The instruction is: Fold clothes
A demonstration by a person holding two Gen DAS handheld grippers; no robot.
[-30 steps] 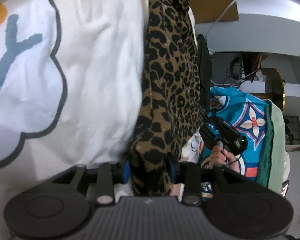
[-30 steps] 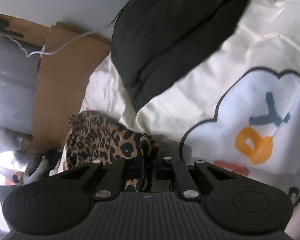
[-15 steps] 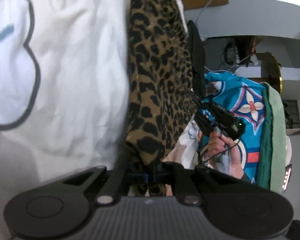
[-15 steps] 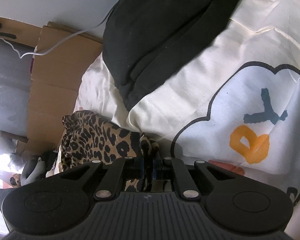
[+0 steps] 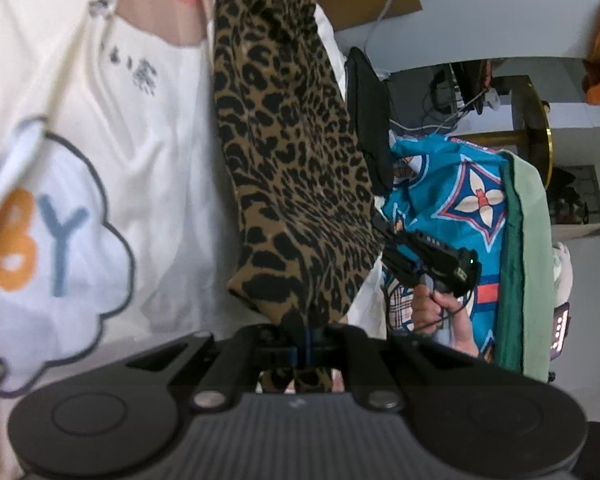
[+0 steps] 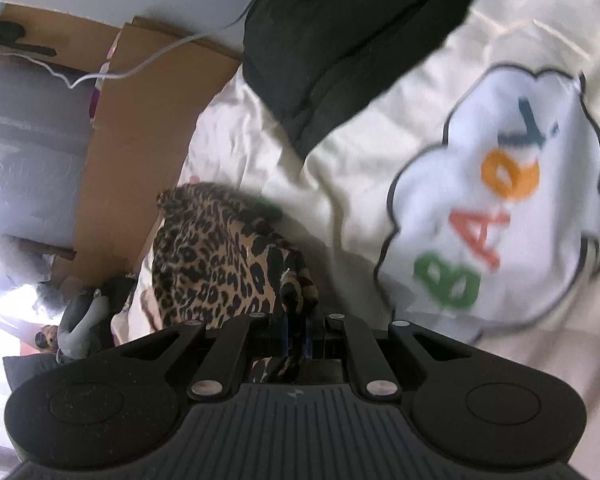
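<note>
A leopard-print garment point(image 5: 292, 168) hangs stretched between both grippers above a cream sheet. My left gripper point(image 5: 306, 344) is shut on one corner of it. My right gripper point(image 6: 296, 328) is shut on another corner of the leopard-print garment point(image 6: 216, 256). In the left wrist view the right gripper point(image 5: 428, 260) and the hand holding it show beyond the garment's right edge. The garment's far end bunches near the top of that view.
The cream sheet point(image 5: 148, 128) has a white cloud print with coloured letters point(image 6: 496, 216). A black garment point(image 6: 352, 28) lies on it at the back. A blue patterned cloth point(image 5: 456, 200) and green cloth point(image 5: 528, 248) are at right. Cardboard point(image 6: 140, 128) and a white cable point(image 6: 140, 68) stand behind.
The left gripper has closed tight on the garment's corner and pulled back, showing more of the sheet. The right gripper has shifted, so the cloud print's letters now show fully.
</note>
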